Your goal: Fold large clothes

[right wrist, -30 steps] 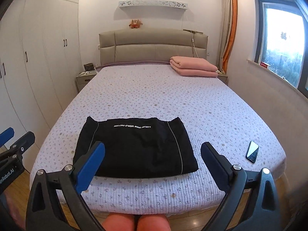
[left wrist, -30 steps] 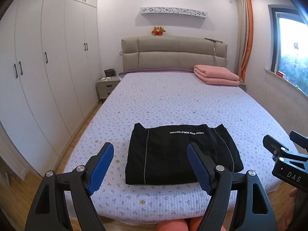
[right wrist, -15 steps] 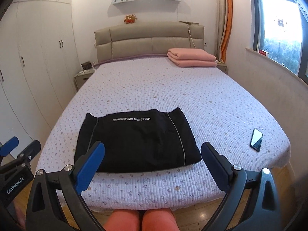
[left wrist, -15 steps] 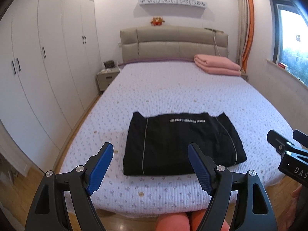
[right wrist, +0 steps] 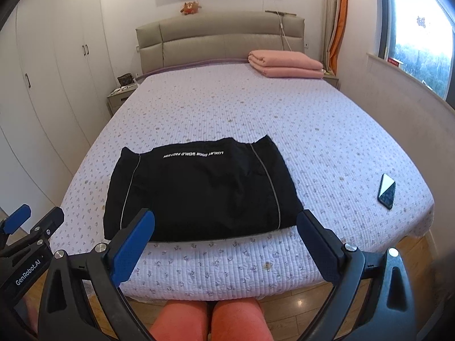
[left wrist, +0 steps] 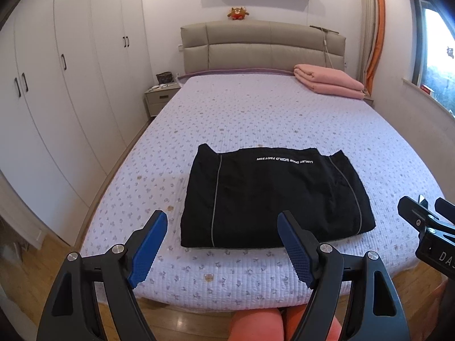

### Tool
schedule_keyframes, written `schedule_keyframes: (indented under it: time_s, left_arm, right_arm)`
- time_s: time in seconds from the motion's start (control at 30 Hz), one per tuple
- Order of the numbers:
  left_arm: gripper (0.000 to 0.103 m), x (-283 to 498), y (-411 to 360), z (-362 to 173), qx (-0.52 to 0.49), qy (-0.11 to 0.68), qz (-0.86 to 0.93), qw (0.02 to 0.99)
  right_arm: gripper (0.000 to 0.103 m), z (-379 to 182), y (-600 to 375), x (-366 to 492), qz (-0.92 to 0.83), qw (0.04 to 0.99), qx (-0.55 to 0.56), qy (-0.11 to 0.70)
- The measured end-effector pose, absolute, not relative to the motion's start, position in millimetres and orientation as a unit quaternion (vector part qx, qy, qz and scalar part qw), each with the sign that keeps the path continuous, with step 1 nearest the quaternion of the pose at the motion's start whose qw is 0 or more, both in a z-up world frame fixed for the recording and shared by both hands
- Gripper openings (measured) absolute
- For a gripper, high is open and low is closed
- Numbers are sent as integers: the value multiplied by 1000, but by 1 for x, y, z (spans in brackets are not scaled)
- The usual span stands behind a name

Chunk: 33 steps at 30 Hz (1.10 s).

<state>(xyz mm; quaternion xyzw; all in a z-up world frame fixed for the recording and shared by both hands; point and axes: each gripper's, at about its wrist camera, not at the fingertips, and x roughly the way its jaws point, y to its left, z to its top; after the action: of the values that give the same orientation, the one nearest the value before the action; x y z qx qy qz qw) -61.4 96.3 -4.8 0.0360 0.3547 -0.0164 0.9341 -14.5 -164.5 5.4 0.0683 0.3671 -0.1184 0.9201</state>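
Bedding fills more of both views than it did a second ago — the bed point(left wrist: 284, 119) sits higher and closer, and less ceiling shows above the headboard point(left wrist: 264, 48). Both grippers have tipped lower toward the near edge of the mattress.

The folded black garment point(left wrist: 273, 196) lies flat on the bed near that edge, unchanged in shape, with its line of white lettering along the far side and a pale stripe down each flank. The left gripper point(left wrist: 224, 248) hangs spread wide in front of it, blue pads apart and touching nothing. The right gripper point(right wrist: 224, 241) is likewise spread, its pads either side of the garment's near edge in the picture but clear of the cloth.

A phone point(right wrist: 386, 191) lies on the bed well to the right of the garment; folded pink bedding point(left wrist: 330, 81) rests by the headboard.

The lettering is upside down and hard to read. The person's knees point(right wrist: 207, 321) are cut off at the bottom — the hands holding the grippers are out of sight.
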Motion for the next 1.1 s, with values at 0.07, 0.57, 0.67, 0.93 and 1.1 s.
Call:
schedule_keyframes:
  time_s: [0.07,0.57,0.67,0.93,1.1]
  left_arm:
    - [81,-62,95,-6,42,354,-15,934]
    - [81,-63,93,-4,43,352,-20,935]
    - [81,-63,94,-4,35,352,-25,935]
    - [81,-63,96,-3,32,348,-18,937]
    - [81,-62,97,-4,25,353,-23,935]
  right_arm:
    - [101,3,-163,-13,-119,919,68,369]
    - [101,1,-166,-12,-113,920,63,369]
    - [101,2,-166,-12,-113,921,60,368]
    - [101,3,-172,-11,-108,920,64,370]
    - [101,3,-172,-11,-106,920,61,372]
